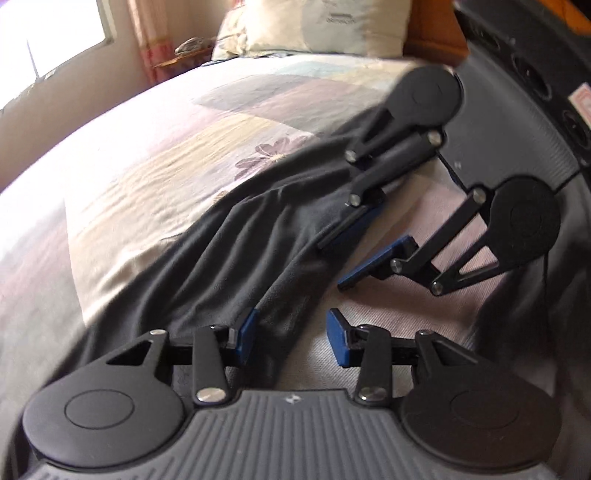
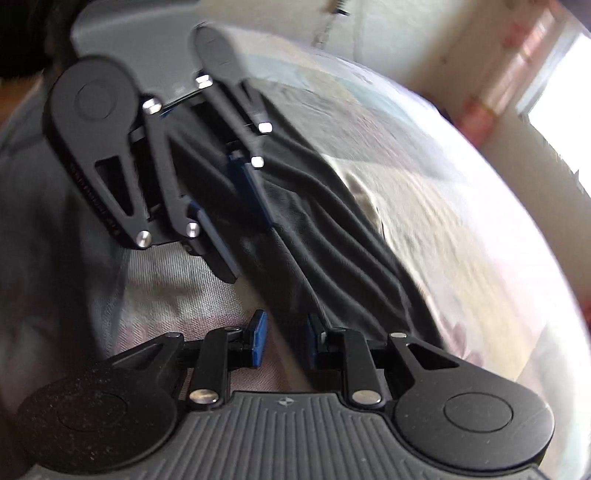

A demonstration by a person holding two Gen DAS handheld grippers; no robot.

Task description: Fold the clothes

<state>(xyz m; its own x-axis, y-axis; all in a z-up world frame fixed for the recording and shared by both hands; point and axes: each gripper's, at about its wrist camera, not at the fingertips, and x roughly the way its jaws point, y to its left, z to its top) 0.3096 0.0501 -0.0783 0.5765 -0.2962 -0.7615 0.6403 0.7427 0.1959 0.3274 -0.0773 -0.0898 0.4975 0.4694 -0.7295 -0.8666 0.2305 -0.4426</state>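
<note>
A: From the left wrist, where's the garment?

B: The dark garment [image 1: 255,229] lies in long wrinkles on the patchwork bedspread [image 1: 147,155], running from the left gripper [image 1: 291,332] up toward the pillow [image 1: 314,26]. The left gripper sits low over the garment's near end, fingers spread apart, gripping nothing; its left pad [image 1: 246,329] touches the cloth edge.

A: And the other tool there?

B: The right gripper [image 1: 351,254] comes in just right of the garment, angled down, fingers parted.

A: From the right wrist?

B: The right gripper [image 2: 284,341] hovers at the garment's [image 2: 332,240] edge, released, cloth lying between its pads. The left gripper [image 2: 236,221] slants across the garment, spread open. It's blurred, though
</note>
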